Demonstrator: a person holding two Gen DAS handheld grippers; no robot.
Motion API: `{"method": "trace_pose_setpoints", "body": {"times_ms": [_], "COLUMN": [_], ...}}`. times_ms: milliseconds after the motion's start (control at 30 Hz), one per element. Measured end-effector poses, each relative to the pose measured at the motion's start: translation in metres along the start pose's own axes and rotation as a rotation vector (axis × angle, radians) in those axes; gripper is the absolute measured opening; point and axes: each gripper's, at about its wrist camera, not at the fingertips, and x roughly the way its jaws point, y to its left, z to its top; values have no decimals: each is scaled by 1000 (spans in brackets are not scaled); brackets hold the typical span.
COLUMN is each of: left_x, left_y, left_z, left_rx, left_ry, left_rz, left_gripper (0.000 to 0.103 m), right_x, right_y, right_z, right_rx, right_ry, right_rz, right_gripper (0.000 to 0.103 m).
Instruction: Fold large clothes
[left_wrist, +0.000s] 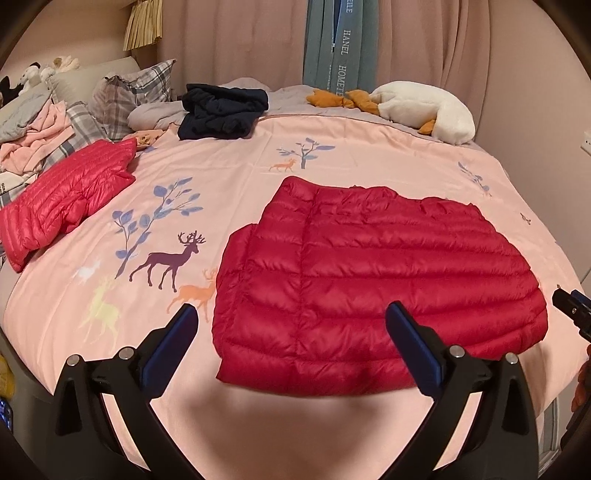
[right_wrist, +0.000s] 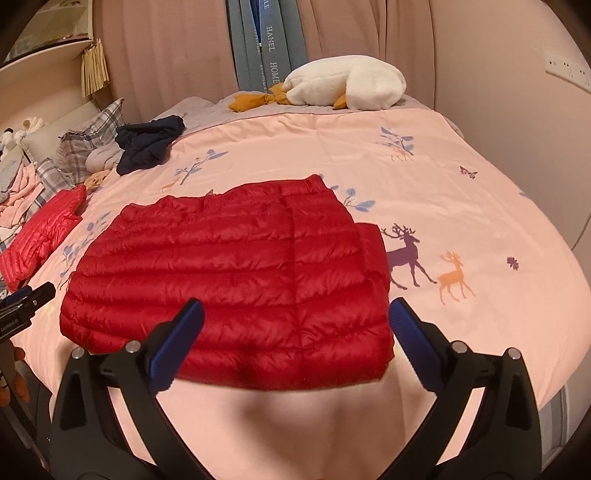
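A dark red puffer jacket (left_wrist: 369, 280) lies flat and folded on the pink bedspread (left_wrist: 229, 177); it also shows in the right wrist view (right_wrist: 229, 280). My left gripper (left_wrist: 293, 314) is open and empty, hovering above the jacket's near left part. My right gripper (right_wrist: 297, 312) is open and empty above the jacket's near right part. The right gripper's tip shows at the right edge of the left wrist view (left_wrist: 570, 302); the left gripper's tip shows at the left edge of the right wrist view (right_wrist: 29, 299).
A brighter red puffer jacket (left_wrist: 66, 203) lies folded at the left. A dark navy garment (left_wrist: 221, 110) lies further back. Plaid pillows (left_wrist: 122, 96), pink clothes (left_wrist: 33, 144) and a white plush goose (left_wrist: 424, 107) line the bed's far side. Curtains hang behind.
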Motion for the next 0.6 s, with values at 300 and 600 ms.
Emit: {"method": "trace_pose_setpoints", "body": {"times_ms": [300, 600], "left_x": [-13, -65], "left_y": [-5, -38], "left_z": [26, 67], "left_rx": [-30, 66], "left_ry": [-8, -117], "left_rz": [-25, 67], "left_gripper": [102, 102], "right_x": [-7, -62], "right_y": [7, 35], "right_z": [28, 74], "right_rx": [49, -26], "right_ry": [14, -84], "right_rz": [-12, 62], "right_gripper": [101, 101]}}
